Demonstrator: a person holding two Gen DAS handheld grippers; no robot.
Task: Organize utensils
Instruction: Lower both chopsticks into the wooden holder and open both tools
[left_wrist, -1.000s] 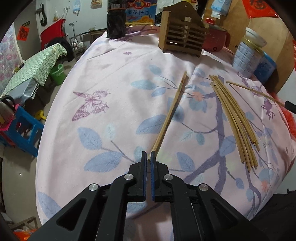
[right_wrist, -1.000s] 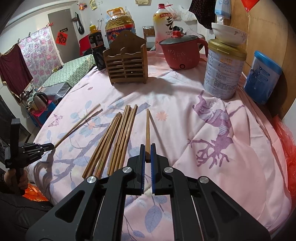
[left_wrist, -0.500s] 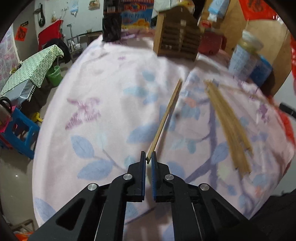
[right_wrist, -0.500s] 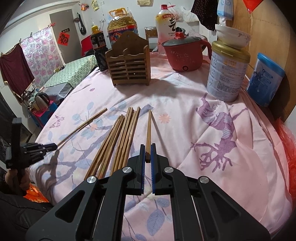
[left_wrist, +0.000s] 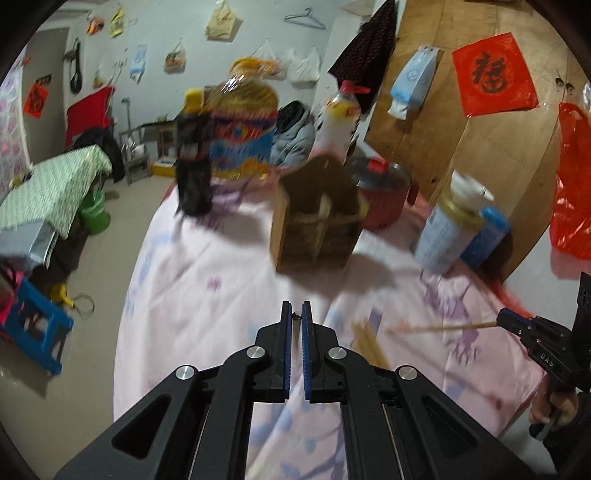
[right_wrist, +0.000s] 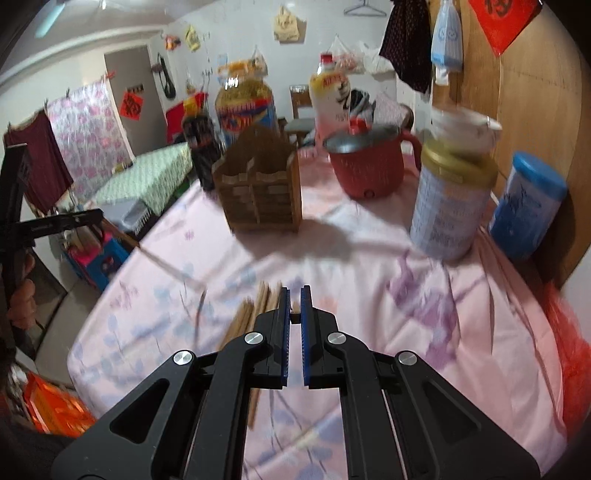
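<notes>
1. Jaws: left gripper (left_wrist: 296, 314) nearly closed on a chopstick, only its tip showing btwn the pads; right gripper (right_wrist: 295, 301) narrow too, clamping its own chopstick (left_wrist: 441, 327) that sticks out sideways.
2. Target = wooden holder (right_wrist: 260, 194), upright w/ two open-top slots, at the worktop (right_wrist: 351, 258) back; spare chopsticks (right_wrist: 255, 308) lie loose below.
3. Tip each stick vertical over one slot, lower in, then release. Go one at a time; holder looks light, could topple.

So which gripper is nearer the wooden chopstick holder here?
Hard to call. Both the left gripper and right gripper hover short of the holder, each raised and gripping a chopstick.
</notes>
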